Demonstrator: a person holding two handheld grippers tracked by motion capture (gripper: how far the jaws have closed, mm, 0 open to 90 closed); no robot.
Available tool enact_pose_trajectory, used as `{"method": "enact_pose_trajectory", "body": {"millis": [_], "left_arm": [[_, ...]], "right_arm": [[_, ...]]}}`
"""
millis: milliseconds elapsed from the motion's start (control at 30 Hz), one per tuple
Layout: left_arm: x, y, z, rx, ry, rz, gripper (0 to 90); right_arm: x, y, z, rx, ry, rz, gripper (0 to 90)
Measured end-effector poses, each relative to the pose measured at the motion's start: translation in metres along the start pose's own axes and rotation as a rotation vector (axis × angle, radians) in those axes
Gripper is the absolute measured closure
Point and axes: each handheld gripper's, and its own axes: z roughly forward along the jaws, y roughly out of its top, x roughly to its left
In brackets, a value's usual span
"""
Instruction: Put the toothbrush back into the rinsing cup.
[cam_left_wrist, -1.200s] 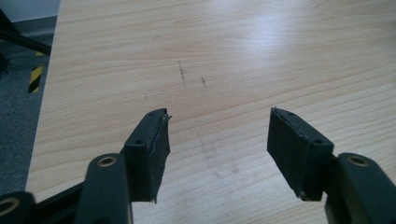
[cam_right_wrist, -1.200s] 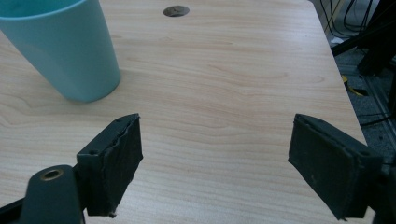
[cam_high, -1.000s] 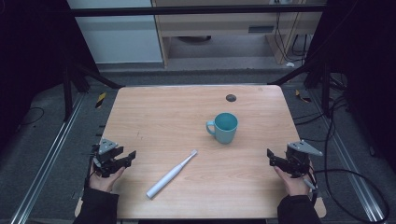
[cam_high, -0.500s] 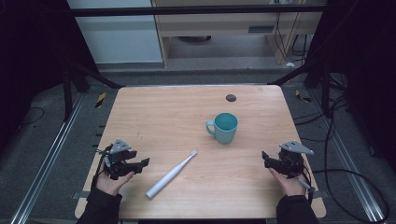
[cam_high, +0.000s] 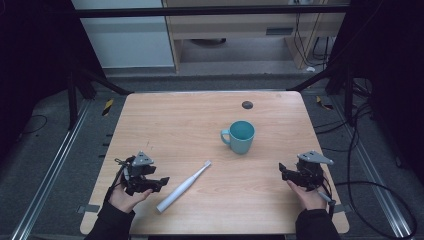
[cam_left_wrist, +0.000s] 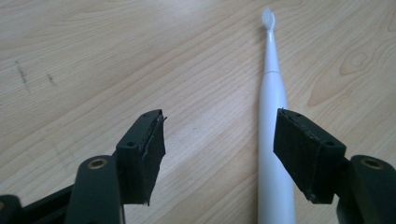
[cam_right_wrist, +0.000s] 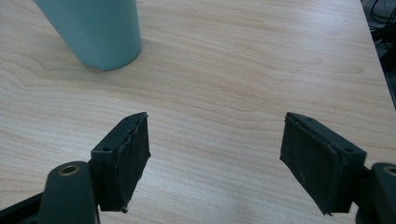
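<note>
- My left gripper (cam_high: 162, 180) hovers low over the near-left part of the wooden table (cam_high: 165, 125), jaws spread wide with nothing between them but bare wood.
- In the left gripper view the white electric toothbrush (cam_left_wrist: 273, 126) lies flat just inside my right-hand jaw, its handle passing under that jaw's tip and its brush head pointing away from me.
- My right gripper (cam_high: 283, 171) sits near the table's near-right edge, jaws likewise parted and empty.
- In the right gripper view the teal mug (cam_right_wrist: 95, 30) stands upright ahead and to the left.
- From the high view the toothbrush (cam_high: 182, 187) lies diagonally between my hands, the mug (cam_high: 240, 136) beyond it, mid-table.
- A small dark round spot (cam_high: 247, 105) marks the far part of the table.
</note>
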Motion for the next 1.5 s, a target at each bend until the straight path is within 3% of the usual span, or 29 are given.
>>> {"method": "enact_pose_trajectory", "body": {"millis": [367,633,867,1200,1500], "left_arm": [[-0.014,0.004,0.01,0.069,-0.047,0.031,33.9],[-0.023,0.007,0.025,0.166,-0.068,0.079,35.9],[-0.026,0.009,0.032,0.206,-0.079,0.086,40.7],[-0.033,0.015,0.047,0.301,-0.094,0.12,46.0],[-0.033,0.017,0.054,0.342,-0.106,0.119,53.1]], "right_arm": [[0.002,0.0,0.003,0.021,0.004,-0.023,25.0],[0.003,-0.001,0.005,0.036,0.006,-0.036,26.5],[0.003,-0.001,0.006,0.044,0.006,-0.04,27.1],[0.004,-0.001,0.008,0.06,0.01,-0.045,28.7],[0.005,-0.001,0.01,0.069,0.013,-0.055,29.7]]}}
